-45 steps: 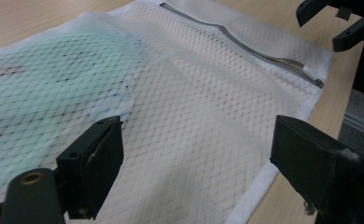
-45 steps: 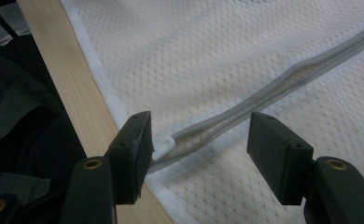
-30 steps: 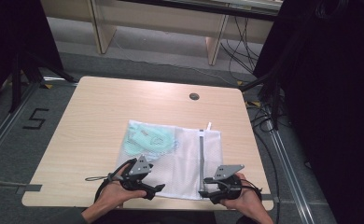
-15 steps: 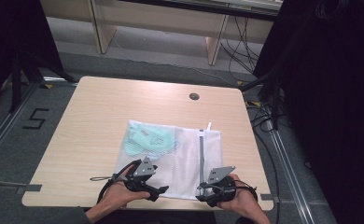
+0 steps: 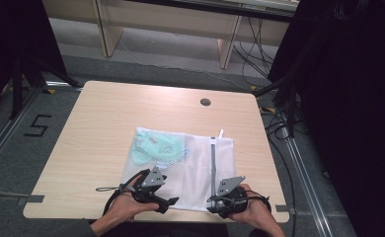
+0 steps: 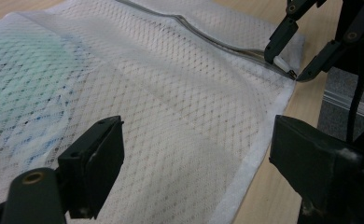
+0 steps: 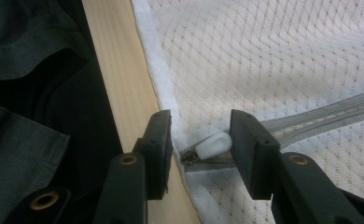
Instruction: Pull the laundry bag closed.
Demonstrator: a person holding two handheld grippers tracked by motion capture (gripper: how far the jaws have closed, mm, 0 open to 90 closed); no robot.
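Mesh laundry bag lay flat on the near half of the wooden table, its near hem just beside the table edge closest to the person. It appeared light, soft and limp; the open weave would likely wrinkle and drag if pulled anywhere but at a seam. Inside its left portion a pale green garment showed through the netting.

Recommended hold points, by judgement: the white zipper pull at the near end of the grey zipper, and the thick hem for bracing. The pull looked small, smooth and slippery, so a centred pinch seemed necessary.

Right gripper had just been closing its jaws. They stood one on each side of the zipper pull, a gap showing at each side, so the pull was bracketed but not yet clamped. In the left gripper view the same gripper was seen at the bag's far corner.

Left gripper hovered over the mesh near the hem with its jaws spread wide and nothing clamped between them. In the high view it sat at the bag's near-left corner.

Count:
- mesh bags: one
- zippers: one, with one pull
- garments inside: one that I could make out
- grippers: two
- round grommets in the tabletop: one
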